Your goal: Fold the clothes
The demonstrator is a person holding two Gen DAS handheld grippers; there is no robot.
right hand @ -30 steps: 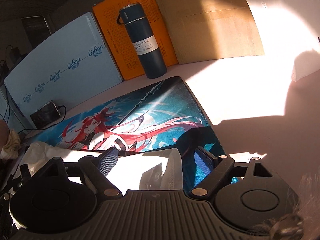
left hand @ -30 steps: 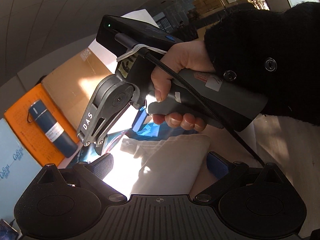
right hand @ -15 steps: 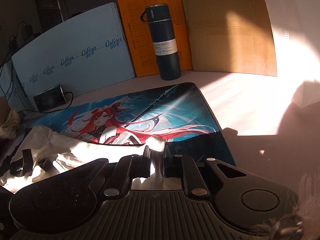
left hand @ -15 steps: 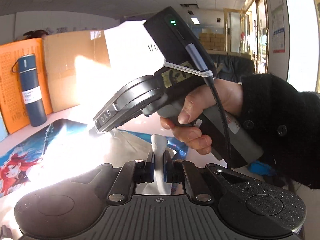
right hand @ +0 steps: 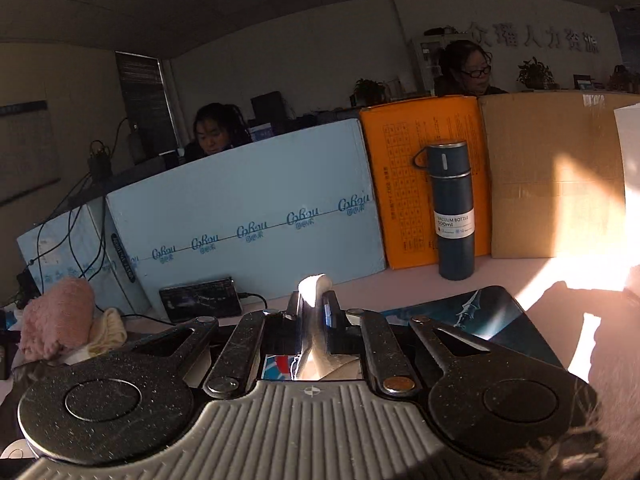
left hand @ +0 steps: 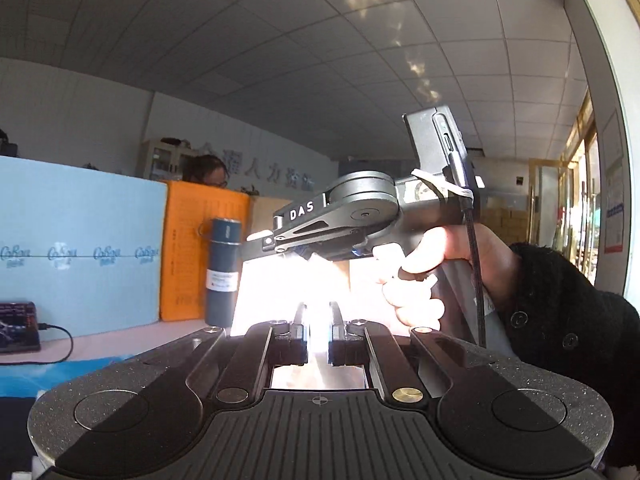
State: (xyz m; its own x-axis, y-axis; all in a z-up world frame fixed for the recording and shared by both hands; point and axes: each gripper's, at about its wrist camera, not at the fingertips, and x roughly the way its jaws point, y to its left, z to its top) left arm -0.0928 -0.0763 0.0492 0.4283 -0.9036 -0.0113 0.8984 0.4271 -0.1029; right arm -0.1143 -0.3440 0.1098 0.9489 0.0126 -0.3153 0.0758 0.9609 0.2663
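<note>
a grid of ceiling tiles (left hand: pixel 248 40) spans an office with white walls. hard sunlight falls across the pale surface (right hand: pixel 560 276). a blue panel (right hand: pixel 248 208), an orange board (right hand: pixel 404 184) and brown cardboard (right hand: pixel 552 184) stand along its back edge. glass doors (left hand: pixel 576 208) glow at right.
</note>
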